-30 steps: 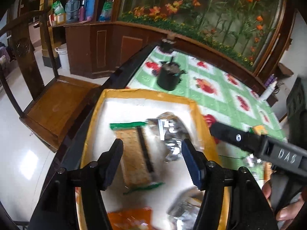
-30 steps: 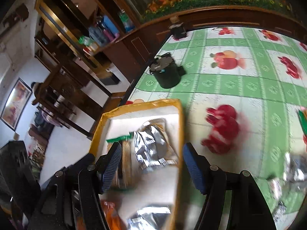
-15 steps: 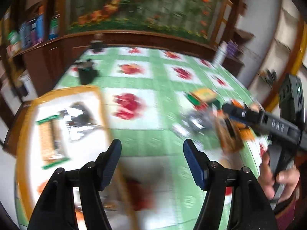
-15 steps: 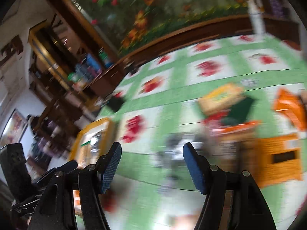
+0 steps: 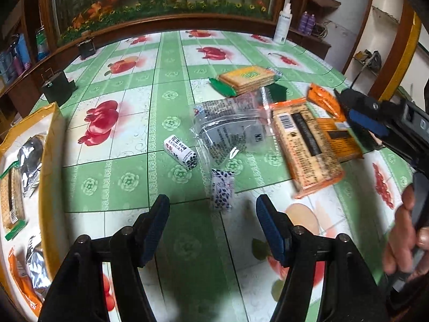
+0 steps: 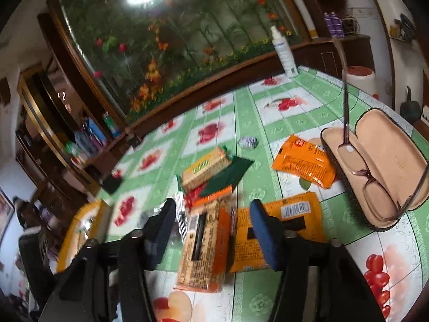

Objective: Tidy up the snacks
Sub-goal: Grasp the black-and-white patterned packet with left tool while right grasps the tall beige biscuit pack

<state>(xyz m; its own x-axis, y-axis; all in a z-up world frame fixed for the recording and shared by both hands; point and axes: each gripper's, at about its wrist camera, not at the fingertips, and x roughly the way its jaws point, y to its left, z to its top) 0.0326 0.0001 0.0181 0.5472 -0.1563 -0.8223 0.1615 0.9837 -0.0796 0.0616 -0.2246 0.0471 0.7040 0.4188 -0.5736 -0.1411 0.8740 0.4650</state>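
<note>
On the green floral-cloth table (image 5: 171,102), your right gripper (image 6: 214,230) is closing around the orange-wrapped cracker pack (image 6: 203,252), not yet pinched, your left gripper (image 5: 211,225) hangs open and empty, and next comes carrying it to the yellow-rimmed tray (image 5: 51,139).

Green-white fruit-print tablecloth (image 5: 128,177); orange cracker packs (image 6: 303,163); yellow-rimmed tray (image 5: 51,139).

Daylit, fisheye-warped edges; right view motion-blurred, glare overhead.
</note>
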